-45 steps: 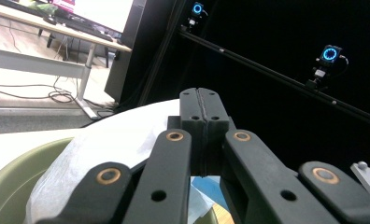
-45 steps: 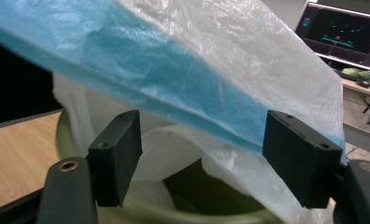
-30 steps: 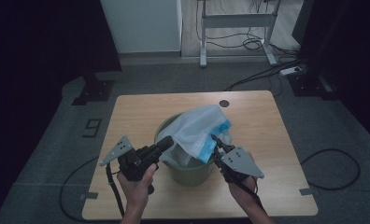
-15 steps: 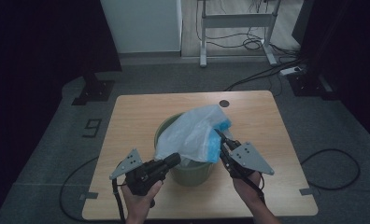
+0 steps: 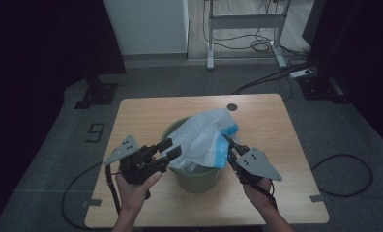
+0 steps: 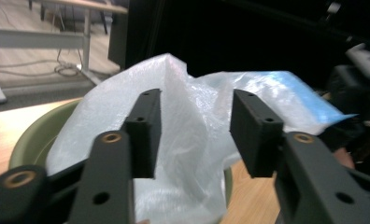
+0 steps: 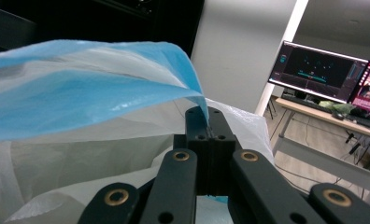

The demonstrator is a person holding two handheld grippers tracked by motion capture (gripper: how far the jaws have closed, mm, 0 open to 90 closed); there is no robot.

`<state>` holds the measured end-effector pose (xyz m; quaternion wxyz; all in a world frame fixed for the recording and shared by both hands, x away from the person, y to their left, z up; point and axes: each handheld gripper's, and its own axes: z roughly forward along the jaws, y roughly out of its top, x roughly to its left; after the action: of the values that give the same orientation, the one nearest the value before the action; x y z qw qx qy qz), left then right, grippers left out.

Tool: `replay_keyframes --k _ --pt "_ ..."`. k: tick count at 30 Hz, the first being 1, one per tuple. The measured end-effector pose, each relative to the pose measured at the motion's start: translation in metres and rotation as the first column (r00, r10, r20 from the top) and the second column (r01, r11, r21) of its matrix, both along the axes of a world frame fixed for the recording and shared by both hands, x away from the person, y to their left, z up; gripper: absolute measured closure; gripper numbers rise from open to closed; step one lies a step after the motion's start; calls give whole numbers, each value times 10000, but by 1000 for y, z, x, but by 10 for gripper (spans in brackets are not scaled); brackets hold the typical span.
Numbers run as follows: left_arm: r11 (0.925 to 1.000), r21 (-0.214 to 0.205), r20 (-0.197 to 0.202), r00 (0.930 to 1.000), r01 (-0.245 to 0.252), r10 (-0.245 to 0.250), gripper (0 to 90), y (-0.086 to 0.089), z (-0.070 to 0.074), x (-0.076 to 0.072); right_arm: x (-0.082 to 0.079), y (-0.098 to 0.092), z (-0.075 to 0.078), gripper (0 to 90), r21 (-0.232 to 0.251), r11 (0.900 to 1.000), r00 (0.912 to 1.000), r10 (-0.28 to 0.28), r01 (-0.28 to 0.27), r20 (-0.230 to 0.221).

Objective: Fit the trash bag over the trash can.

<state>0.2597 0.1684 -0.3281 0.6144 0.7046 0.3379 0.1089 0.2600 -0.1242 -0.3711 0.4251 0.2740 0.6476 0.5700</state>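
1. Nearest us: our left gripper sits at the near-left side of the green bin. Its fingers have just been opening and now stand about half apart, nothing pinched. In the left gripper view the plastic bag lies straight ahead, beyond the fingertips, not touching the pads.
2. Our right gripper is at the bin's near-right side, fingers fully closed on the bag's blue-tinted edge. The film comes out right at the tips.
3. The bag sits in the bin's mouth, bunched and puffed above the rim, leaning toward the far right. It is not yet spread over the rim; the left rim is bare.
4. The bin stands around the middle of the desk, slightly near of centre.
5. Key relation: the loose white side of the bag is ahead and slightly right of the left fingers, between the two grippers. The left gripper is the free one and nearer that side, so we judge it regrips there while the right one holds the opposite edge.
6. Risk: thin film, easy to grab a double layer or miss.
7. Farther off: floor cables and a desk frame.
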Motion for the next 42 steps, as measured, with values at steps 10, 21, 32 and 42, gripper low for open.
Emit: replay_keyframes --k 10,21,32,42 --pt "9897 695 -629 9907 1250 -1207 417 -25 -7 20 2 9 4 893 -378 9989 9995 273 -267 155" --pt "9940 507 606 9931 971 -1001 897 -31 -12 13 0 17 4 893 -601 9972 9987 463 -451 195" --pt "9976 -654 983 9950 212 -147 900 -22 -14 11 0 12 -4 892 -511 9973 9986 519 -520 -37" --pt "9934 -1139 529 9986 131 -71 900 -18 -16 16 -6 12 -5 696 -337 9978 9984 565 -565 6"
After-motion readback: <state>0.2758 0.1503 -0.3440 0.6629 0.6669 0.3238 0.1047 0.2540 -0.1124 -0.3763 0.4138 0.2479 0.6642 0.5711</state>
